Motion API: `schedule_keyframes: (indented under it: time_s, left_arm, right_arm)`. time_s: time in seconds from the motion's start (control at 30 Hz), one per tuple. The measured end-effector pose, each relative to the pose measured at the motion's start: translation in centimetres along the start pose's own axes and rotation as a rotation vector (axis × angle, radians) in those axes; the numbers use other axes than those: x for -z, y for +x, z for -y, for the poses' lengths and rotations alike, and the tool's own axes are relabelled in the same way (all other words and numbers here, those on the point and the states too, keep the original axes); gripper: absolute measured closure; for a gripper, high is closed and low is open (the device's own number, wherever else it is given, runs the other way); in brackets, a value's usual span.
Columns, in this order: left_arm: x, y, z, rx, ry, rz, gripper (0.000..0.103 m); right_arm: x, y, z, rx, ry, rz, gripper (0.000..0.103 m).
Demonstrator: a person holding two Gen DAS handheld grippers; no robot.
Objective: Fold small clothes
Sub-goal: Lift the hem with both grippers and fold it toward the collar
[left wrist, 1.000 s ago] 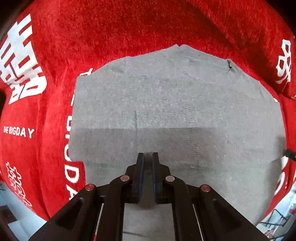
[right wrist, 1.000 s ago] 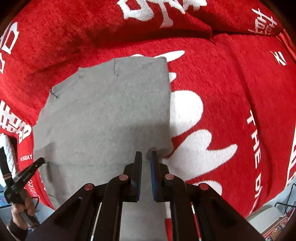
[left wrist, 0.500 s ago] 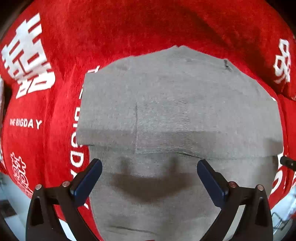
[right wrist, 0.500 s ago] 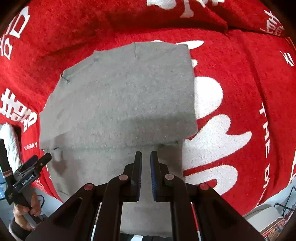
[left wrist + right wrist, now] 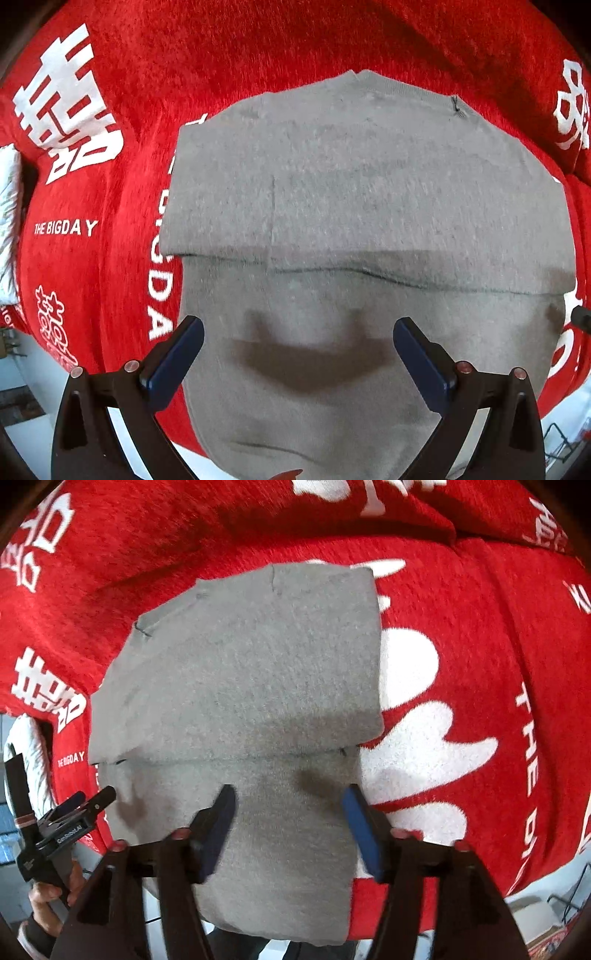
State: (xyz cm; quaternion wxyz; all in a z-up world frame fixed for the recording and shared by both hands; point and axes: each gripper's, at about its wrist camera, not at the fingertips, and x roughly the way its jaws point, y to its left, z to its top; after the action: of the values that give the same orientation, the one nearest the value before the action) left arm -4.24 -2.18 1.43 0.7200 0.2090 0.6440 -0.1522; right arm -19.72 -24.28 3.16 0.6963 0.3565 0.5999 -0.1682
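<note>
A grey knit garment (image 5: 362,192) lies on a red blanket (image 5: 110,258), folded so its upper layer ends in a straight edge across the middle. The lower part hangs over the near edge. My left gripper (image 5: 298,334) hovers above that lower part, open wide, nothing between its blue pads. In the right wrist view the same garment (image 5: 258,672) shows, and my right gripper (image 5: 290,805) is over its lower layer with jaws opening and no cloth pinched. The left gripper (image 5: 86,803) appears at the left there, held by a hand.
The red blanket (image 5: 480,664) with white characters and lettering covers the whole surface. A white cushion-like thing (image 5: 9,221) sits at the far left. Floor and a wire rack (image 5: 557,439) show below the near edge.
Both grippers let go of the grey cloth: the left opened first, then the right. The folded top layer now lies flat, and both views have pulled back from it slightly.
</note>
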Motion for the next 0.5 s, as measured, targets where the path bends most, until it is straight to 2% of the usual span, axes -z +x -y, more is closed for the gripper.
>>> schedule_keyframes:
  time_s: [0.1,0.27,0.5]
  left_arm:
    - [0.6,0.0,0.2,0.006,-0.018,-0.018,0.000]
    - [1.9,-0.2,0.7,-0.025,-0.031,-0.013,0.000]
    - [4.0,0.1,1.0,0.028,-0.019,-0.058,0.000]
  right_arm:
    - [0.3,-0.5,0.3,-0.027,-0.029,0.033,0.020]
    - [1.2,0.0,0.6,-0.066,-0.051,-0.004,0.019]
    - [3.1,1.0,1.0,-0.144,0.010,-0.060,0.019]
